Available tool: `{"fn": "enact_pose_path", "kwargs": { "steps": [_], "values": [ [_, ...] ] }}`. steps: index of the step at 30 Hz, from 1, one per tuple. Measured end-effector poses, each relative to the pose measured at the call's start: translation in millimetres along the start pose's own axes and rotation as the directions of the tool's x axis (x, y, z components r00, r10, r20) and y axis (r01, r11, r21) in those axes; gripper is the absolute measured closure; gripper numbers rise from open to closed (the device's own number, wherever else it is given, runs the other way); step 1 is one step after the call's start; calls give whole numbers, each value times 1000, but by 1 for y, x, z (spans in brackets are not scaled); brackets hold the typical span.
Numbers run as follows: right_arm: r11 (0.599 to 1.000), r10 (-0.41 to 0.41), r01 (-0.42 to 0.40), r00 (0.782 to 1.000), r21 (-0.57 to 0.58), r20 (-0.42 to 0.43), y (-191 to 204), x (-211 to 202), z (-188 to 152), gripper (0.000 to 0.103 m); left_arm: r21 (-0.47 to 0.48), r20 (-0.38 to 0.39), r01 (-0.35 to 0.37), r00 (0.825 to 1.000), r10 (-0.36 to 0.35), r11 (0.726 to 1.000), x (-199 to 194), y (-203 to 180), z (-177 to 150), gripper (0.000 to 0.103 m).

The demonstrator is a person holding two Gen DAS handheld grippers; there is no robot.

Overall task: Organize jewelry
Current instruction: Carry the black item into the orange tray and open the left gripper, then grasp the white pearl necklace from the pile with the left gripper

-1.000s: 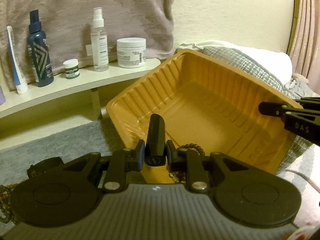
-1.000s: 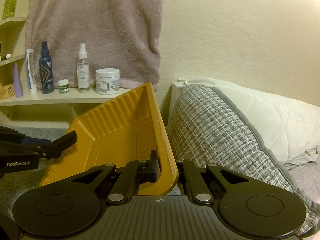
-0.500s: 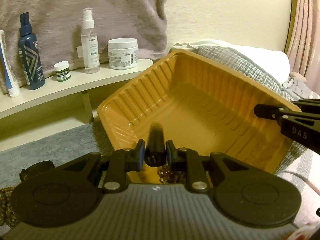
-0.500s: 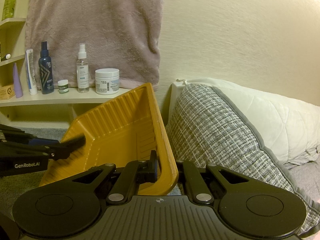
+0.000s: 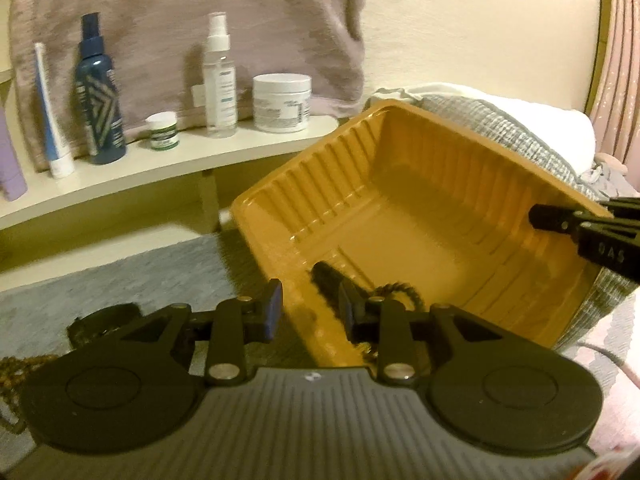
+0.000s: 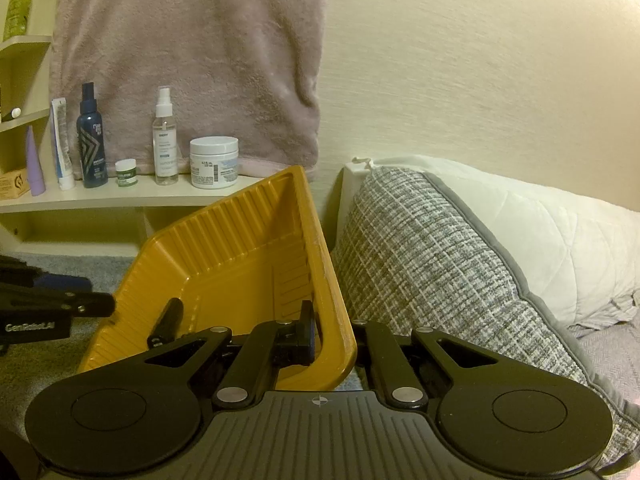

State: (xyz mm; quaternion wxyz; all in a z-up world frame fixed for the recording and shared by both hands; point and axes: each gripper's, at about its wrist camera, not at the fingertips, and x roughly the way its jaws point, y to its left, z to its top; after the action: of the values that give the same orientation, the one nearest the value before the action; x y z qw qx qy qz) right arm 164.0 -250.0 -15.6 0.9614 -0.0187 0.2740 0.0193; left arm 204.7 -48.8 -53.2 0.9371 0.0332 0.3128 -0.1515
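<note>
A ribbed yellow tray (image 5: 420, 216) stands tilted against a grey checked cushion (image 6: 432, 264). My left gripper (image 5: 310, 312) is open, its fingers astride the tray's near rim. A small black stick-shaped piece (image 5: 326, 276) lies loose inside the tray beside a dark beaded bracelet (image 5: 400, 292). It also shows in the right wrist view (image 6: 166, 320). My right gripper (image 6: 334, 336) is shut on the tray's (image 6: 240, 264) right rim and holds it tilted. More brown beads (image 5: 16, 368) lie on the grey carpet at the far left.
A cream shelf (image 5: 168, 160) behind carries a blue spray bottle (image 5: 98, 92), a clear spray bottle (image 5: 220, 80), a white jar (image 5: 282, 102), a small green-labelled pot (image 5: 162, 130) and a tube. A pinkish towel (image 6: 188, 52) hangs above. A white pillow (image 6: 540, 232) lies right.
My left gripper has opened and let go of the black stick-shaped piece, which now lies in the tray. The right gripper and tray have stayed put.
</note>
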Motion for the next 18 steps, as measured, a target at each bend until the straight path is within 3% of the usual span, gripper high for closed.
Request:
{"fn": "enact_pose_path", "kwargs": {
  "steps": [11, 18],
  "values": [
    [1000, -1, 1, 1000, 0, 0, 1, 0, -1, 97, -52, -10, -85, 996, 85, 995, -23, 28, -23, 76],
    [1000, -1, 1, 1000, 1, 0, 1, 0, -1, 97, -77, -23, -173, 985, 172, 982, -37, 54, -39, 76]
  ]
}}
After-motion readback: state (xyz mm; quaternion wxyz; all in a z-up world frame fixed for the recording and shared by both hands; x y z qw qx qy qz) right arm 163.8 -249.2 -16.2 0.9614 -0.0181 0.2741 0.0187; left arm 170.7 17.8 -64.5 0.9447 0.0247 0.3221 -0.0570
